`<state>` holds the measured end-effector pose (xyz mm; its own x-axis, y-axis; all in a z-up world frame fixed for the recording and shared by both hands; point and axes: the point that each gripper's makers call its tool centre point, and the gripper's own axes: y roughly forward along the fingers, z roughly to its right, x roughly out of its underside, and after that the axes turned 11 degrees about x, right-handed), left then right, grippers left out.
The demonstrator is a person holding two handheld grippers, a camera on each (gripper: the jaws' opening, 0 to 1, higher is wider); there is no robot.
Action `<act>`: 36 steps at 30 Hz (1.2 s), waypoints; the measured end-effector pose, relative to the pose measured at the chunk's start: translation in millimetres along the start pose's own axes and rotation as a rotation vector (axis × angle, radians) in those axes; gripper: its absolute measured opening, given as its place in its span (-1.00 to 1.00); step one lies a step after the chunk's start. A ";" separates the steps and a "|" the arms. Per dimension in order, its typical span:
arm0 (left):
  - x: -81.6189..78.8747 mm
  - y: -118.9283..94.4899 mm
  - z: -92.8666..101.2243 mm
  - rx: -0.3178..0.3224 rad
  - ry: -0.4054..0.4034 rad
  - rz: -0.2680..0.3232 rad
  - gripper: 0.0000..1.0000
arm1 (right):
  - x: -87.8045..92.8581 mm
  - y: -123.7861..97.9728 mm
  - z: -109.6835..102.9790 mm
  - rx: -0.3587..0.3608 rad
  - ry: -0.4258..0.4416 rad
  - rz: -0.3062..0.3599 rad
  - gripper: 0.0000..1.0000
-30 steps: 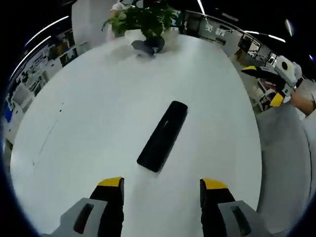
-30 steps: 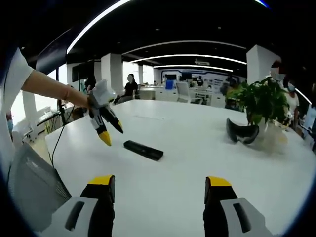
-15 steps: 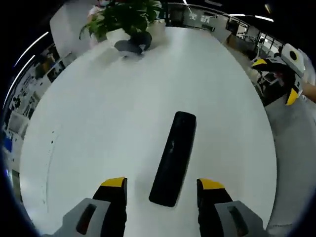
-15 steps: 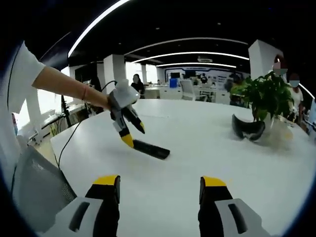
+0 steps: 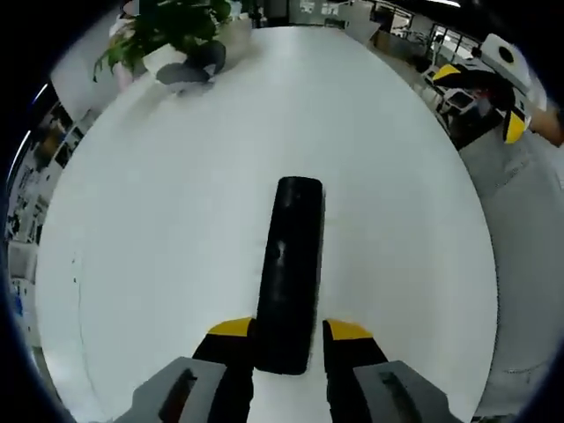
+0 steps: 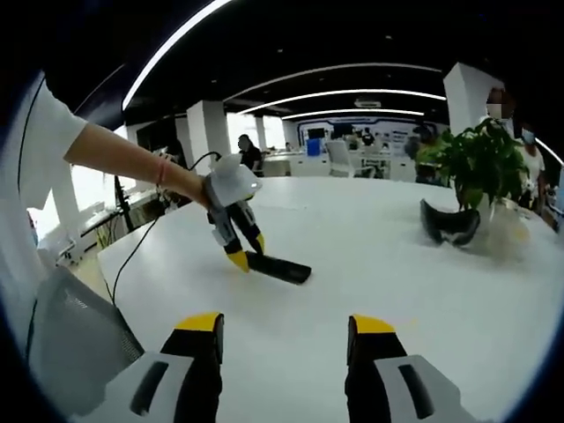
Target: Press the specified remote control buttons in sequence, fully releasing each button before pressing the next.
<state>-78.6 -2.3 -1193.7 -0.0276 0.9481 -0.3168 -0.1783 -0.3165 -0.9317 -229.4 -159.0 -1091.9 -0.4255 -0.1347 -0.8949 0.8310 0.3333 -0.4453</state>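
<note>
Left claw (image 5: pixel 288 333) sits low at the near end of the remote (image 5: pixel 289 269), jaws narrowed to just either side of it; looks like they touch or nearly touch its edges, but a firm clamp can't be confirmed at this angle. Remote lies flat on the white table (image 5: pixel 159 256), long axis running away from the claw, buttons not readable on the dark top face. In the right gripper view the left claw (image 6: pixel 248 259) shows with yellow tips down at one end of the remote (image 6: pixel 278 268), held by a person's hand (image 6: pixel 192 183).

Right claw (image 6: pixel 280 328) hovers over bare table (image 6: pixel 370 264) nearer the edge, jaws wide apart, holding nothing, well apart from the remote.

Farther off: dark curved headset-like object (image 6: pixel 449 225) beside a potted plant (image 6: pixel 480 167); same plant (image 5: pixel 163 22) at the far table edge in the left gripper view.

Risks: a squeeze on the end only could make the remote pivot or skid. A press by the right claw without steady hold may slide it. Wide jaw tip could hit two buttons together, or miss a full release between presses.
</note>
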 end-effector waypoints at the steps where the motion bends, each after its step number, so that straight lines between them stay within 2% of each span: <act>1: 0.8 0.1 -1.2 -0.012 0.015 -0.017 -0.53 | 0.1 0.0 -0.3 -0.001 -0.004 0.000 0.08; 4: -0.8 1.3 -1.3 -0.023 -0.027 -0.024 -0.53 | 0.6 -0.4 -0.3 -0.001 -0.011 -0.003 0.03; 14: 4.4 1.6 13.1 -0.022 -0.048 -0.020 -0.53 | 3.1 -0.3 -0.7 0.001 -0.025 -0.017 0.00; 19: 7.2 3.4 26.1 -0.018 -0.036 -0.023 -0.54 | 5.6 0.6 -3.0 -0.006 -0.042 -0.030 -0.03; 26: 9.9 4.9 36.8 -0.025 -0.064 -0.002 -0.54 | 6.5 0.9 -3.5 -0.009 -0.050 -0.034 -0.04; 36: 12.5 7.9 56.5 -0.016 -0.047 -0.004 -0.54 | 7.5 0.8 -3.2 -0.006 -0.063 -0.037 -0.07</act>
<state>-135.9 8.8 -1195.0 -0.0734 0.9495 -0.3050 -0.1623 -0.3131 -0.9358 -233.1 -156.8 -1099.0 -0.4326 -0.2051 -0.8780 0.8129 0.3325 -0.4782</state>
